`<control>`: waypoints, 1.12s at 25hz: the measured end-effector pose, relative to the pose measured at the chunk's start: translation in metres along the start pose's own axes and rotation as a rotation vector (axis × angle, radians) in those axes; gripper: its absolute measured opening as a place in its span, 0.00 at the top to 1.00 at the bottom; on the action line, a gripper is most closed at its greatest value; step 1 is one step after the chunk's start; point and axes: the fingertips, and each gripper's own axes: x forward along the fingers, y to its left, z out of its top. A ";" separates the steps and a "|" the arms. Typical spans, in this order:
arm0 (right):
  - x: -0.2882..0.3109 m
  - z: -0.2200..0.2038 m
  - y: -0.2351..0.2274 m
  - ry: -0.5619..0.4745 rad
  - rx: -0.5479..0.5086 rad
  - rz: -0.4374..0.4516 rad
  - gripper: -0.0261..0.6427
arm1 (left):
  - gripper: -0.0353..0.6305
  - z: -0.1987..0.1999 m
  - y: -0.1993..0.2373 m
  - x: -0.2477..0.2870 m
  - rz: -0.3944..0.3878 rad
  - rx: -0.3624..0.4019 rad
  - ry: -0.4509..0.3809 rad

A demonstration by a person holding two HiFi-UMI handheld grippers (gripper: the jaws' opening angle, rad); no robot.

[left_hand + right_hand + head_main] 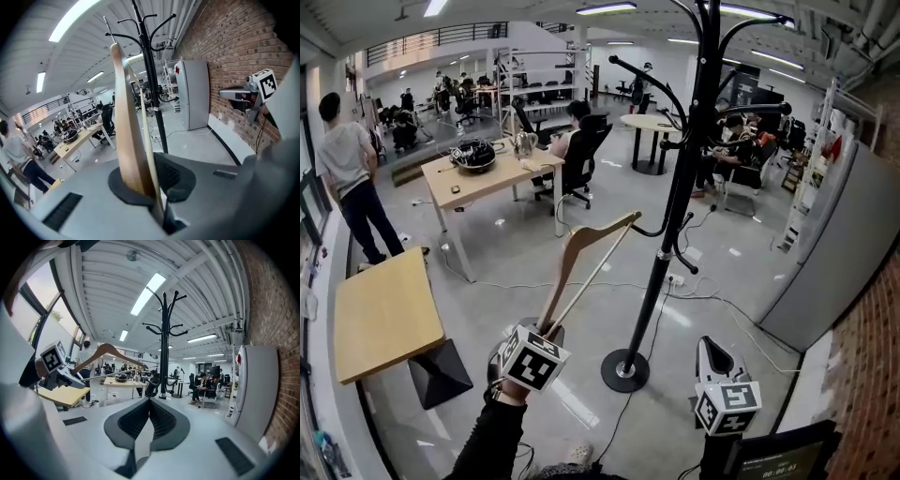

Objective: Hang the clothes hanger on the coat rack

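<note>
A wooden clothes hanger with a straight crossbar rises at a slant from my left gripper, which is shut on its lower end. Its far end lies just left of the black coat rack, whose curved hooks spread above and beside it. In the left gripper view the hanger stands between the pads, and the coat rack is right behind it. My right gripper hovers low to the right of the rack's round base, shut with nothing in it. From the right gripper view the hanger hangs left of the rack.
A wooden table stands at the left, and a desk with a seated person lies beyond. A grey cabinet and a brick wall close off the right. A person stands at the far left. Cables run over the floor.
</note>
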 end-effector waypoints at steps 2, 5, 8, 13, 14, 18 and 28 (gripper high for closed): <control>0.018 0.007 0.001 -0.002 0.003 -0.020 0.95 | 0.92 0.011 0.017 0.011 -0.009 0.011 -0.011; 0.042 0.016 0.004 -0.010 -0.007 -0.039 0.95 | 0.92 0.022 0.036 0.030 -0.032 0.034 -0.016; 0.062 0.025 0.007 -0.012 -0.022 -0.061 0.95 | 0.92 0.030 0.052 0.047 -0.060 0.065 -0.004; 0.084 0.032 0.010 -0.001 -0.017 -0.107 0.95 | 0.92 0.048 0.078 0.065 -0.096 0.110 -0.001; 0.087 0.032 0.010 0.002 -0.015 -0.114 0.95 | 0.92 0.052 0.080 0.068 -0.102 0.119 -0.004; 0.096 0.033 0.010 0.008 -0.016 -0.138 0.95 | 0.92 0.062 0.086 0.080 -0.126 0.142 -0.011; 0.118 0.045 0.016 0.002 0.017 -0.118 0.95 | 0.92 0.081 0.107 0.097 -0.145 0.160 0.009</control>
